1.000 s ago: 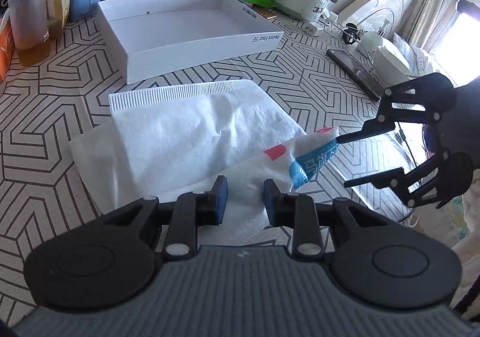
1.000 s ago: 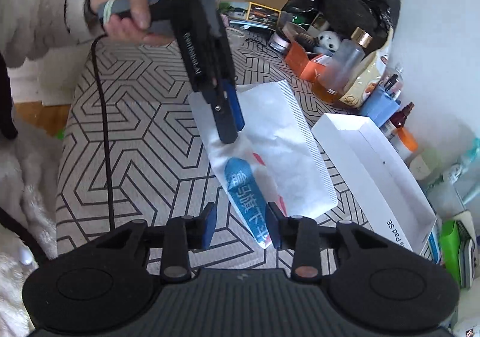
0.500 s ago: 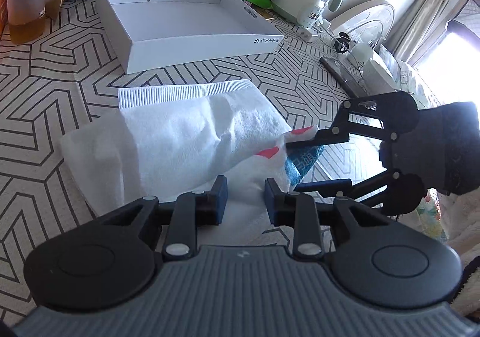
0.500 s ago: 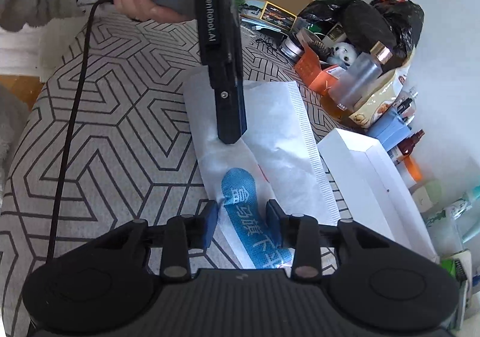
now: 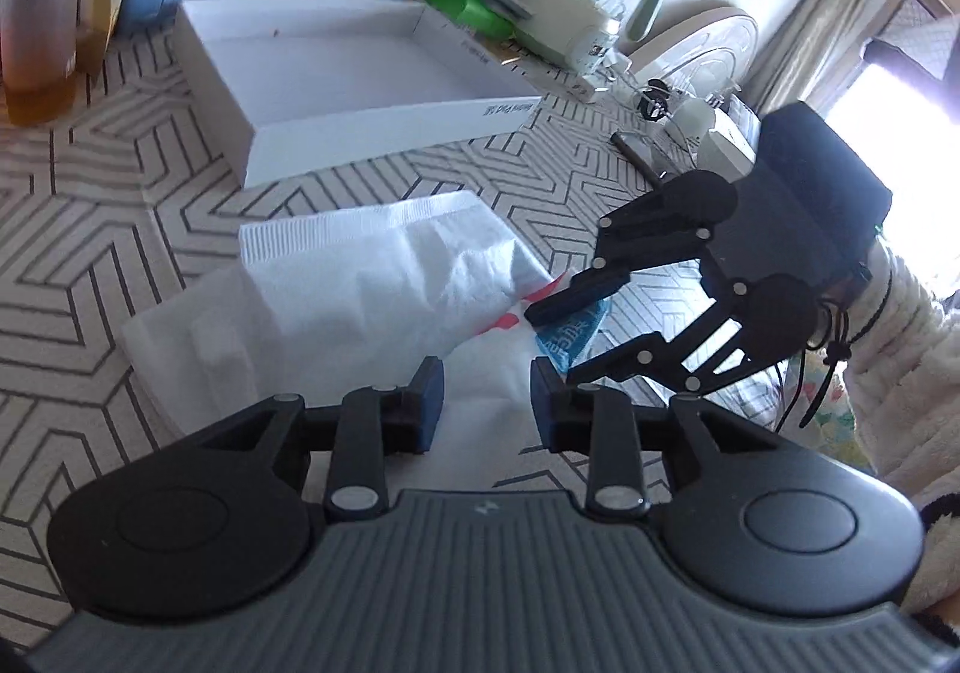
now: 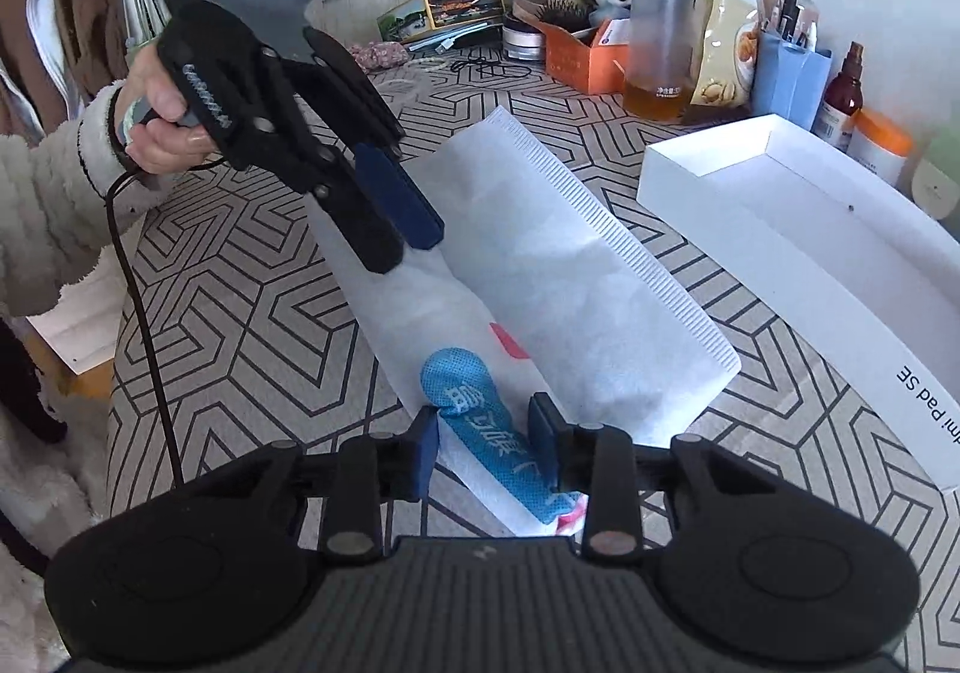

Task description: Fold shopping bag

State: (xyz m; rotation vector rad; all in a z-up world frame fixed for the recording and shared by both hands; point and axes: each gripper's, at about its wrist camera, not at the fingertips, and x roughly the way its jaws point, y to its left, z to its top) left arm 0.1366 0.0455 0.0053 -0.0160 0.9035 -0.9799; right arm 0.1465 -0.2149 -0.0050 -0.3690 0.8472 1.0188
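Jaws apart, bag [image 6: 576, 277] end cut off

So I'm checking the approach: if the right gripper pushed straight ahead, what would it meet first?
Most likely the bag's blue printed handle, which lies between the right gripper's open fingers. Beyond it is the white bag, though depth is hard to judge.

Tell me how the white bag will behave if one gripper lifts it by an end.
The bag looks like thin non-woven fabric, creased and slumped flat on the table, so it will probably droop rather than hold shape. It seems light, so it may slide when pushed. Its folded layers could fall open.
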